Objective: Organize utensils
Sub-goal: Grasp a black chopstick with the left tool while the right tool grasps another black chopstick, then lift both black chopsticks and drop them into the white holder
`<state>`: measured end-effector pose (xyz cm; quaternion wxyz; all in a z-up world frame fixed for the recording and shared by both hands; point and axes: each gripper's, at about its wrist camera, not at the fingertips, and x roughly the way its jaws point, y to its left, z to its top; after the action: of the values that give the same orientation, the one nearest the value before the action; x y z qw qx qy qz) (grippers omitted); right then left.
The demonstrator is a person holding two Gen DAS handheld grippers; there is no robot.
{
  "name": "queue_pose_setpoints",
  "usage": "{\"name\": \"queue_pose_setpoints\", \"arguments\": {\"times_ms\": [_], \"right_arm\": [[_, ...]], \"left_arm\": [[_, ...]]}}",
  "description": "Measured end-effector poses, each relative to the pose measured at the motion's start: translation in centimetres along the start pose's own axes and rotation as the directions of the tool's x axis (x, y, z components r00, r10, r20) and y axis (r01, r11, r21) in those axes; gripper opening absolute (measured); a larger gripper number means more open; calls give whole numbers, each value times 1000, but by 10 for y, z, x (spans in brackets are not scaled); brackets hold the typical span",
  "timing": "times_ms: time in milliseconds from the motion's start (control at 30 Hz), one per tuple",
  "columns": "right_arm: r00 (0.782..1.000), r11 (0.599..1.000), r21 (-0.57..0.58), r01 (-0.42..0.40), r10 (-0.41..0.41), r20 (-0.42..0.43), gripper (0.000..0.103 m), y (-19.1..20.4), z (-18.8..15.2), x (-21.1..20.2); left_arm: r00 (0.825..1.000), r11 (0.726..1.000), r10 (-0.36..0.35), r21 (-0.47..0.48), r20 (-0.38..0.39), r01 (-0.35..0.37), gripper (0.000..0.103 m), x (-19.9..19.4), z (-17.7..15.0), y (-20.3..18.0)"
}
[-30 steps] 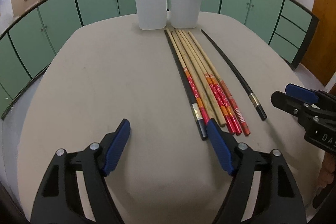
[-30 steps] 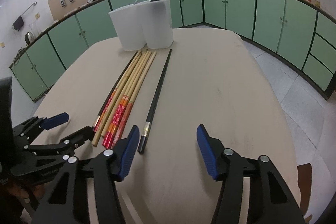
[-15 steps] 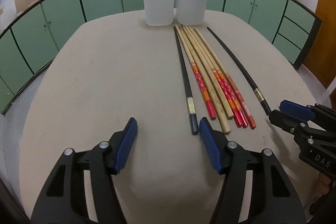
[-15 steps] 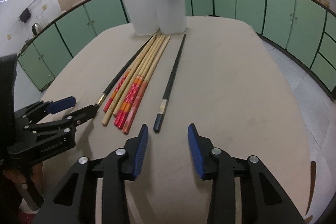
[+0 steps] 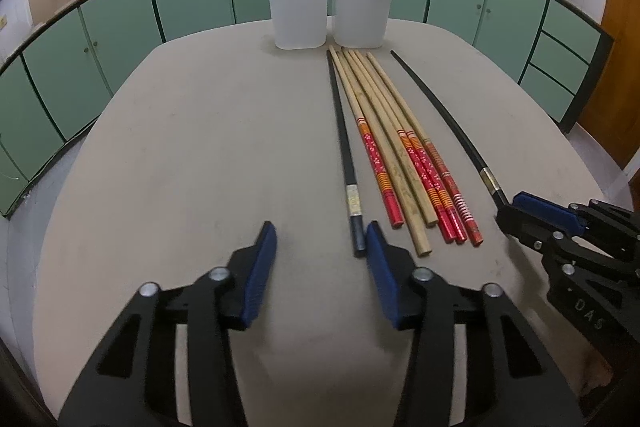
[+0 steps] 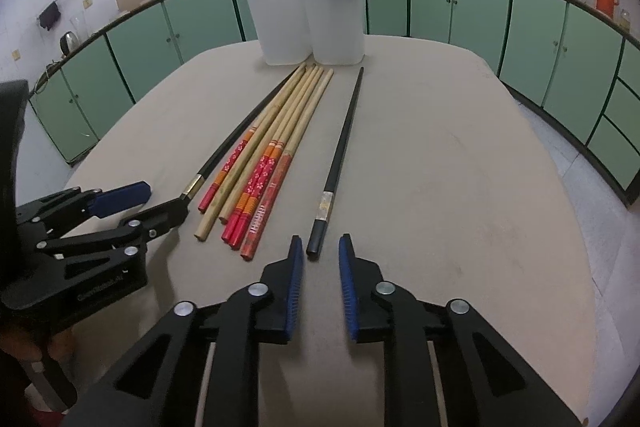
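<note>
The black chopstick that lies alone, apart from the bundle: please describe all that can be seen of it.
The lone black chopstick is long, thin and dark, seemingly lacquered, with a pale metallic band near its thick end. It lies flat on the beige table, its tip toward the white containers. The right gripper has just been closing; its pads flank the thick end without visibly touching it.
</note>
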<state>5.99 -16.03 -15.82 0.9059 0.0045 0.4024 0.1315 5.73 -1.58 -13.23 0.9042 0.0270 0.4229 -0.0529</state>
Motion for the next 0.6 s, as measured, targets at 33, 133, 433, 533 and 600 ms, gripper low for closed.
{"name": "queue_pose_setpoints", "arguments": {"times_ms": [33,133,433,533,600], "right_arm": [[1000,1000,-7,7,-7,4,16,1,0,0],[1000,999,-23,22,-22,14,9,5,-1,1],[999,999,-23,27,-27,28,8,0,0,-9],[998,998,-37,41,-39,56,7,-2,3,-22],[995,998,-40,49,-45,84,7,-5,8,-33]], "left_arm": [[1000,1000,1,2,3,-1,34,-1,0,-1],[1000,1000,-4,2,9,4,15,-1,1,-5],[999,999,-26,-21,23,27,6,-8,2,-3],[999,1000,-7,-1,54,7,6,-21,8,-2],[997,1000,9,6,81,-9,6,-34,13,0]]}}
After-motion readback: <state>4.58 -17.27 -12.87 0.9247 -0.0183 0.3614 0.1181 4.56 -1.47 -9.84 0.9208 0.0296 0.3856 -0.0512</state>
